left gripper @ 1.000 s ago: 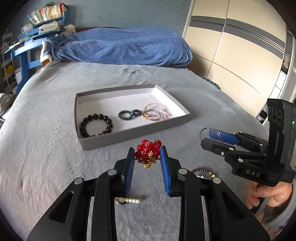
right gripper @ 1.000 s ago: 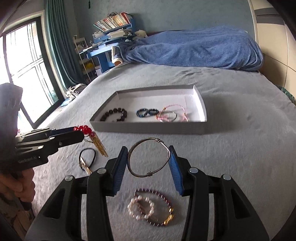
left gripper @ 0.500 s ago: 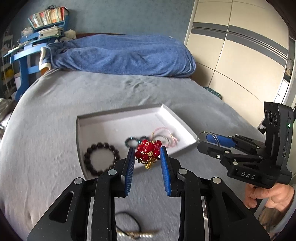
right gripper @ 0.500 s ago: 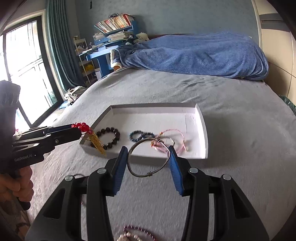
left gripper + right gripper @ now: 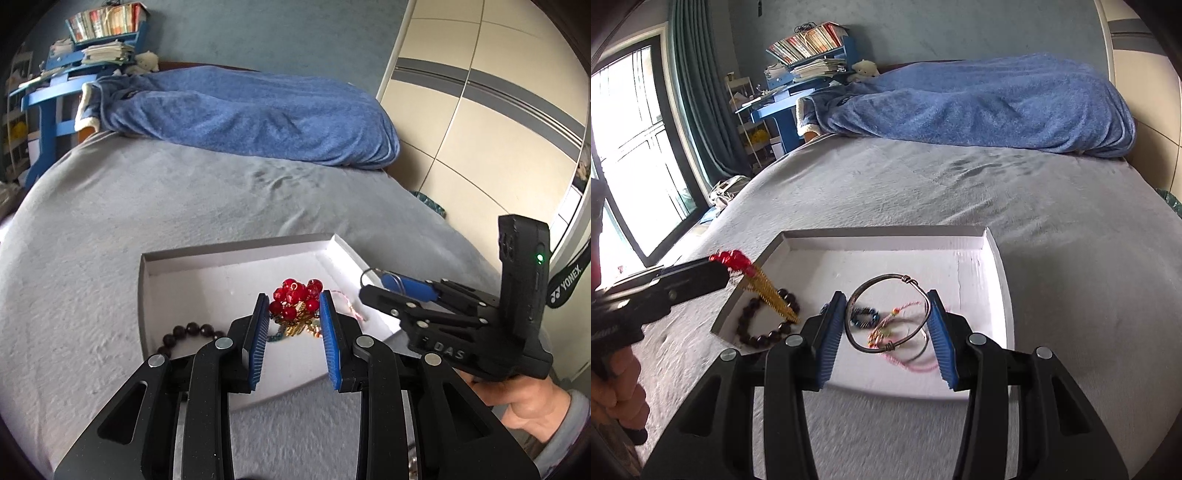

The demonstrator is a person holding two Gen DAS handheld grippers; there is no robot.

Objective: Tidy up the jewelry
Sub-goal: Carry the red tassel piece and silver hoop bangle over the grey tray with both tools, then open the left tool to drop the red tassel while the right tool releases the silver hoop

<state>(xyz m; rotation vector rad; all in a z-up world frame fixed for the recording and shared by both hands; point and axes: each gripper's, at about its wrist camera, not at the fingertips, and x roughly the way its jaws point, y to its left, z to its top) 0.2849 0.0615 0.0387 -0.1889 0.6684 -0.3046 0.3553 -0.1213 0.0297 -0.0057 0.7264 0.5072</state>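
Hovering over the near part of the white tray (image 5: 1001,280), both grippers carry a piece of jewelry, and the coming release turns on what lies straight beneath each one. The right gripper (image 5: 886,325), at the lower centre of its view, is clamped across a silver bangle (image 5: 888,314), the pads pressing on its left and right sides so the ring stands nearly flat toward the camera. Behind the bangle, on the tray floor, lie a small dark blue bead ring (image 5: 864,316) and a pink cord bracelet (image 5: 908,347), so a drop from this spot would probably land on them; the bare floor lies further up the frame, toward the tray's far wall.

The left gripper (image 5: 293,321) is clenched on a red bead cluster (image 5: 295,295) with gold fringe (image 5: 772,295) hanging below. In the right wrist view it comes in from the left edge of the frame, and the fringe dangles over a dark bead bracelet (image 5: 764,325) at the tray's near left corner. The fringe's long axis slants down and to the right, toward that bracelet.

Judging by this, the left gripper is nearer the tray's left side and the right gripper nearer its middle; each seems to need a bare spot before letting go.
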